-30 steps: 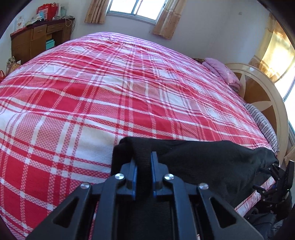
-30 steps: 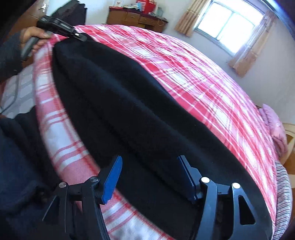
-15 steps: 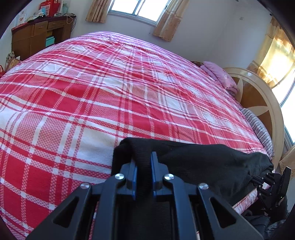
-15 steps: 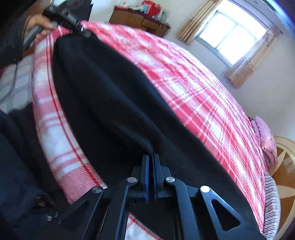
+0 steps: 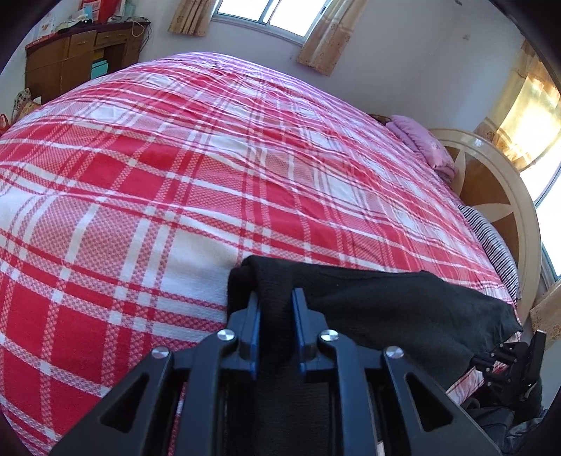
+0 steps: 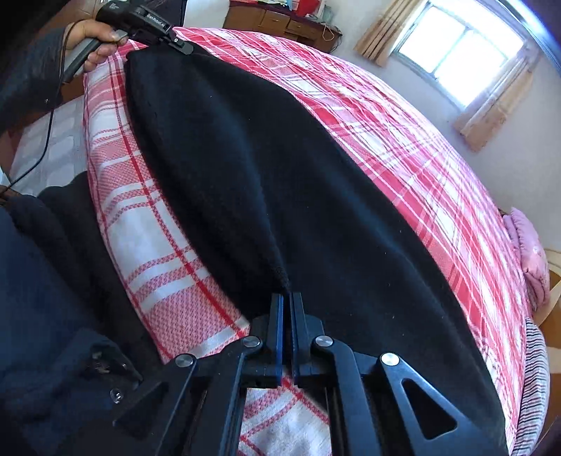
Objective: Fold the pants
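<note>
Black pants [image 6: 280,168] lie stretched along the near edge of a bed with a red and white plaid cover [image 5: 210,168]. My left gripper [image 5: 275,298] is shut on one end of the pants [image 5: 385,305]. It also shows in the right wrist view [image 6: 175,44], held by a hand at the far end. My right gripper [image 6: 287,301] is shut on the near edge of the pants at the other end. It shows small in the left wrist view [image 5: 505,354] at the pants' far right end.
A pink pillow [image 5: 420,143] and a wooden headboard [image 5: 498,196] are at the bed's right end. A wooden dresser [image 5: 80,56] stands at the back left below curtained windows [image 5: 277,14]. The person's dark clothing [image 6: 42,315] is beside the bed edge.
My right gripper closed from wide open onto the near edge of the pants and stays shut on it. My left gripper kept its hold and lifted slightly.
</note>
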Demonstrator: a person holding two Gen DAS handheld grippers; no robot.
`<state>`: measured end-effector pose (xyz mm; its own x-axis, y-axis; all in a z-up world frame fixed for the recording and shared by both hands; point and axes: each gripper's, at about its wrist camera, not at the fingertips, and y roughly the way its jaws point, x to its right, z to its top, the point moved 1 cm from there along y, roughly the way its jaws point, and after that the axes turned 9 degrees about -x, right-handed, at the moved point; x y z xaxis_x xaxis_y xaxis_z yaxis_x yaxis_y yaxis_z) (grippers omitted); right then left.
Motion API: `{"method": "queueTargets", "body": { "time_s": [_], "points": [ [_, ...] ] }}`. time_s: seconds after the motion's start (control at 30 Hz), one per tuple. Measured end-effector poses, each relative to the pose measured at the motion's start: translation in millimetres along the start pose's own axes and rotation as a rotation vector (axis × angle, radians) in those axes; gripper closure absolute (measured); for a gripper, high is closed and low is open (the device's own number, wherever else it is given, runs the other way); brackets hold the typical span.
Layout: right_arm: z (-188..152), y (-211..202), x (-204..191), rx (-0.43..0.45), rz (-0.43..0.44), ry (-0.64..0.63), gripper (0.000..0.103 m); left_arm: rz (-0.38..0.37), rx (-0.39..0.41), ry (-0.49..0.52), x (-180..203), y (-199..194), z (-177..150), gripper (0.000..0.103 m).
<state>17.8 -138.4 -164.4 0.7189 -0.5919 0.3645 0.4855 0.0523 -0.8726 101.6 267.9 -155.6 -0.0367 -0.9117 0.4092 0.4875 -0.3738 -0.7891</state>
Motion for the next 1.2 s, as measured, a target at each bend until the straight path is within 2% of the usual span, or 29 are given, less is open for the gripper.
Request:
{"method": "queueTargets", "body": {
  "time_s": [0.07,0.13,0.17,0.23,0.3,0.33,0.43,0.53,0.63,0.67,0.73,0.8,0.93,1.03,1.13,1.2],
  "points": [
    [2,-3,4,0.002,0.026,0.023,0.099,-0.018,0.010,-0.022,-3,-4,0,0.077],
    [3,-4,9,-0.001,0.054,0.030,0.097,0.011,0.012,-0.019,-3,-13,-1,0.067],
    [1,-4,10,0.000,0.052,0.027,0.096,0.033,0.018,-0.014,-4,-18,-3,0.056],
    [-2,-7,10,0.003,0.032,0.025,0.082,0.055,0.053,-0.006,-8,-37,-11,0.045],
    [-6,-11,9,0.008,0.025,0.031,0.068,0.056,0.061,-0.003,-13,-51,-19,0.044],
    [-7,-11,10,0.013,0.026,0.040,0.065,0.062,0.062,0.000,-15,-57,-25,0.044],
    [-11,-13,14,0.027,0.025,0.055,0.064,0.064,0.066,0.025,-17,-72,-43,0.044],
    [-9,-14,17,0.040,0.015,0.055,0.064,0.027,0.051,0.036,-13,-69,-53,0.052],
    [-6,-17,16,0.053,0.014,0.052,0.064,0.012,0.015,0.042,-5,-50,-54,0.069],
    [-5,-18,16,0.056,0.012,0.051,0.064,0.001,-0.002,0.041,-3,-41,-54,0.080],
    [-5,-18,16,0.062,0.004,0.053,0.064,0.017,-0.016,0.049,3,-31,-55,0.085],
    [-5,-17,18,0.065,0.003,0.066,0.064,0.053,-0.005,0.075,7,-32,-59,0.093],
    [-8,-15,23,0.066,0.004,0.101,0.064,0.103,0.014,0.094,12,-49,-58,0.100],
    [-10,-17,29,0.080,0.029,0.140,0.064,0.121,0.025,0.103,14,-61,-53,0.100],
    [-10,-17,32,0.085,0.032,0.155,0.064,0.173,-0.013,0.112,9,-46,-54,0.100],
    [-11,-17,32,0.080,0.032,0.158,0.064,0.177,-0.042,0.105,5,-36,-57,0.099]
  ]
}}
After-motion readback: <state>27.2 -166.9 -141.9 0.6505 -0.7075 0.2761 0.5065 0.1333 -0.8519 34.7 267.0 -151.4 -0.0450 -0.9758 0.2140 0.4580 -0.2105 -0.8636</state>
